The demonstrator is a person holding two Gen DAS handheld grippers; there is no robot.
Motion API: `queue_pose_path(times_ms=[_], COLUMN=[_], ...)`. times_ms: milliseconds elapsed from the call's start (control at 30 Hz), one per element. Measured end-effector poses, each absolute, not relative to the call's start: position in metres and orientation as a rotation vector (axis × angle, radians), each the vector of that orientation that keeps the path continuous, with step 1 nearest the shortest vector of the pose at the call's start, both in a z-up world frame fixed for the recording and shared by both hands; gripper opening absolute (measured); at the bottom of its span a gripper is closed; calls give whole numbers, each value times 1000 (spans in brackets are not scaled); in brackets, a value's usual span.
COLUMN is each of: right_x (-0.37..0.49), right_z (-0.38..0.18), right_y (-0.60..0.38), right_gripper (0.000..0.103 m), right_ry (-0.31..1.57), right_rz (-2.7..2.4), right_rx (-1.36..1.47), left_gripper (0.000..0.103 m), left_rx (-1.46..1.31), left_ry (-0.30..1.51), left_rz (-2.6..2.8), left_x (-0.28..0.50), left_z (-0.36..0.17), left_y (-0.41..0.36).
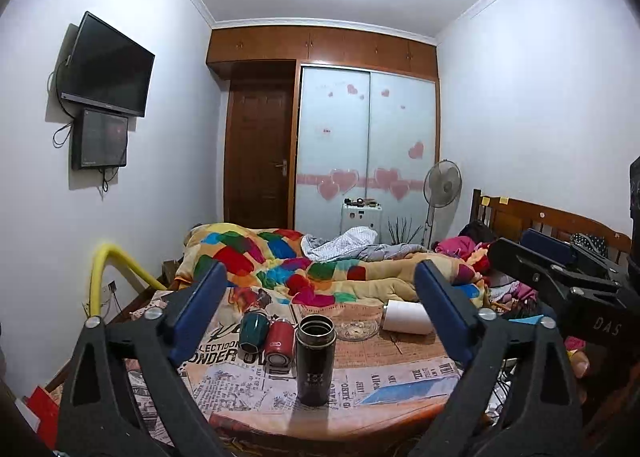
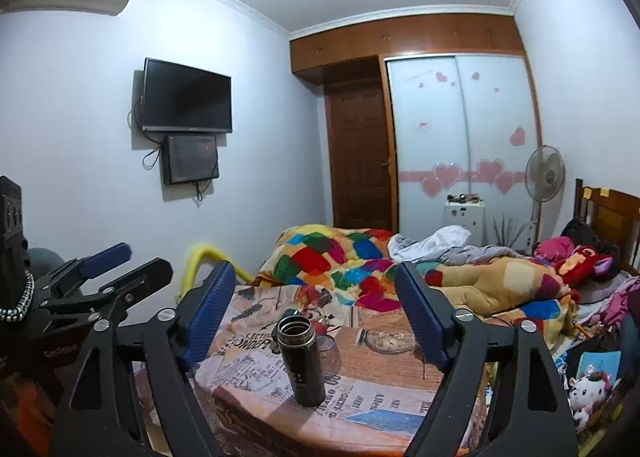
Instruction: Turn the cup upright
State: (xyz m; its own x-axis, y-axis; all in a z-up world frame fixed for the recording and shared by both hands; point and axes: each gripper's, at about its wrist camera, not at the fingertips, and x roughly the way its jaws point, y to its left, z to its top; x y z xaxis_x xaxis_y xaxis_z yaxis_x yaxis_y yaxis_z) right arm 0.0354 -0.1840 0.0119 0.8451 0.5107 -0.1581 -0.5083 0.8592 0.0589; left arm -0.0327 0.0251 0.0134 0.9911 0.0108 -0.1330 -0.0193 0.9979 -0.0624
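Note:
A tall black cup (image 1: 315,361) stands upright with its open mouth up on the newspaper-covered table (image 1: 400,361); it also shows in the right wrist view (image 2: 301,361). My left gripper (image 1: 320,313) is open and empty, its blue-padded fingers spread wide on both sides of the cup, held back from it. My right gripper (image 2: 316,313) is open and empty, also framing the cup from a distance. The right gripper shows at the right edge of the left wrist view (image 1: 560,273), and the left gripper shows at the left of the right wrist view (image 2: 100,269).
A teal cup (image 1: 253,331) and a red cup (image 1: 279,341) lie on their sides left of the black cup. A glass bowl (image 1: 356,323) and a white roll (image 1: 406,317) sit behind. A bed with a colourful quilt (image 1: 280,257) lies beyond the table.

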Motion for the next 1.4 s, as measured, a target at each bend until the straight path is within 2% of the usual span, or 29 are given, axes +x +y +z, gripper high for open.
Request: queue_pose_path(times_ms=[100,300,1400], right_x=[32,25,19], right_z=[10,5,-4], right_y=[-182,-184,-187], right_gripper=[93,103,103], right_ry=[165,173,202], right_rz=[512,475,458], right_rx=[6,-6,-27], left_gripper=[102,103,103], left_rx=[-66,-62,-39], left_ry=[127,134,158], left_rz=[37,62,77], left_x=[-39,-41,-37], left_z=[12,7,-1], left_y=[25,24,20])
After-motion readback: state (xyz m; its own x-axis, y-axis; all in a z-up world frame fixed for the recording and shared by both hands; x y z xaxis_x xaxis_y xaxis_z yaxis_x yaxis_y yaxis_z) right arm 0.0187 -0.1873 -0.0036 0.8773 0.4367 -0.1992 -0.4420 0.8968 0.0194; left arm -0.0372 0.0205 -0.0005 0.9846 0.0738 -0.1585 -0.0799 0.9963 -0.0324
